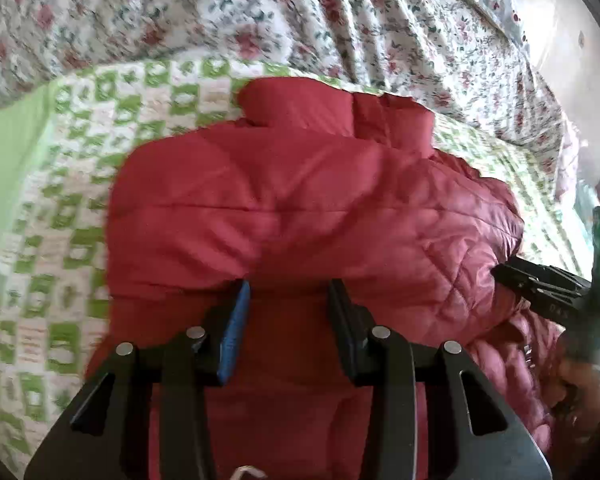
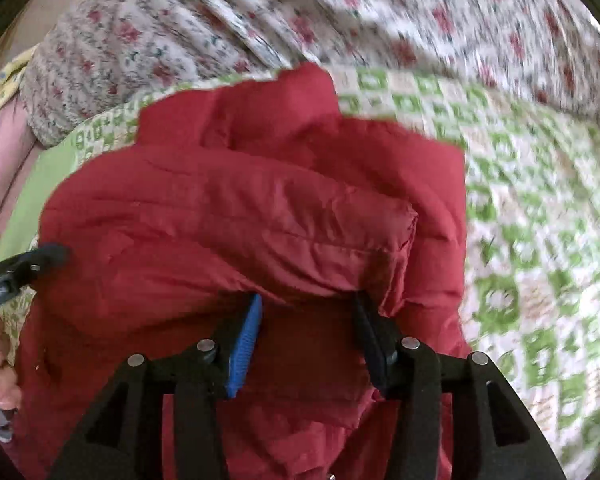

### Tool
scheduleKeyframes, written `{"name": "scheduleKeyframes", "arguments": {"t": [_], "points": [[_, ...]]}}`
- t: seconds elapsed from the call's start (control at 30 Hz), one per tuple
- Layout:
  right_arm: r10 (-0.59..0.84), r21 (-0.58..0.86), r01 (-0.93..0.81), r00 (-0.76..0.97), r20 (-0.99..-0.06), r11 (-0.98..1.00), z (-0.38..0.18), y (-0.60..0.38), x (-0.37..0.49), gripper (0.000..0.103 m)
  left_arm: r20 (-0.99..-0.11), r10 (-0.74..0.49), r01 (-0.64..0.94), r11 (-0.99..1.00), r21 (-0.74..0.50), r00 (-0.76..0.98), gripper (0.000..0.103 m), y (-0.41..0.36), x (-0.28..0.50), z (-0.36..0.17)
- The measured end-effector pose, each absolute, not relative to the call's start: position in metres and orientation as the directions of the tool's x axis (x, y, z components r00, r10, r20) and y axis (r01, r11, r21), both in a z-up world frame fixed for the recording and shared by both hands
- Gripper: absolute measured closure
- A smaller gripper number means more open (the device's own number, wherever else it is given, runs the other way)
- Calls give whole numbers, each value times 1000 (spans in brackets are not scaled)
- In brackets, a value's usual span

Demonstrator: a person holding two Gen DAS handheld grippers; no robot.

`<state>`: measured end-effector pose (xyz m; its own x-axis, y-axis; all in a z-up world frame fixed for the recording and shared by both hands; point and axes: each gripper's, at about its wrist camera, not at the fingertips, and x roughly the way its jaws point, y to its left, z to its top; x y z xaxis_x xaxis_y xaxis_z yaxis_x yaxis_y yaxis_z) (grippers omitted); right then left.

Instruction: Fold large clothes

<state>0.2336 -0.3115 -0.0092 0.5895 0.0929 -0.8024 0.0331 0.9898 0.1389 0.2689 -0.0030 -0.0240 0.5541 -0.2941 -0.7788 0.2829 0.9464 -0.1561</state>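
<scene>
A puffy red jacket (image 1: 300, 200) (image 2: 240, 220) lies bundled on a green-and-white checked quilt (image 1: 60, 240) (image 2: 520, 240), collar on the far side. In the left wrist view my left gripper (image 1: 288, 288) has its tips tucked under a thick fold of the jacket, and padded cloth fills the gap between its pads. My right gripper (image 2: 308, 298) stands open over the jacket's near edge, its tips against the fold and its pads apart from the cloth below. Each gripper also shows in the other's view: the right gripper (image 1: 500, 276) at the jacket's right side, the left gripper (image 2: 56, 252) at its left edge.
A rumpled floral bedspread (image 1: 260, 12) (image 2: 340, 12) covers the far side of the bed. A plain green sheet (image 1: 4, 152) borders the quilt. A person's hand (image 1: 580, 380) (image 2: 0, 380) grips each tool's handle. Pale floor (image 1: 560, 40) shows beyond the bed.
</scene>
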Motion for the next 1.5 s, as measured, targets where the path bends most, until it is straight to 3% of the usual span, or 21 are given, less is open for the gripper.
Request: {"name": "scheduleKeyframes", "arguments": {"t": [0.4,0.6,0.73,1.2,1.33,1.5], "points": [[89,134,34,591,-802,990,-24,-309,236,54,-832,-280,258,951,-171,479,65,5,288,-55],[32,86,53,637,-770,995,-4,-306,221,54,-835,-267,258,953,-157,480,65,4,290,-57],[76,130,50,591,-803,990,-25,-315,231,54,-837,-266,259,953,-155,478,65,4,290,-56],[118,197,72,587,-801,978,-15,-321,224,52,-852,-234,219,965,-144,468,65,5,284,-48],[154,260,99,588,-794,960,1,-330,200,45,-846,-247,205,964,-167,473,65,13,277,-37],[152,233,71,572,-806,970,18,-327,168,33,-837,-233,200,968,-152,494,60,22,250,-22]]}}
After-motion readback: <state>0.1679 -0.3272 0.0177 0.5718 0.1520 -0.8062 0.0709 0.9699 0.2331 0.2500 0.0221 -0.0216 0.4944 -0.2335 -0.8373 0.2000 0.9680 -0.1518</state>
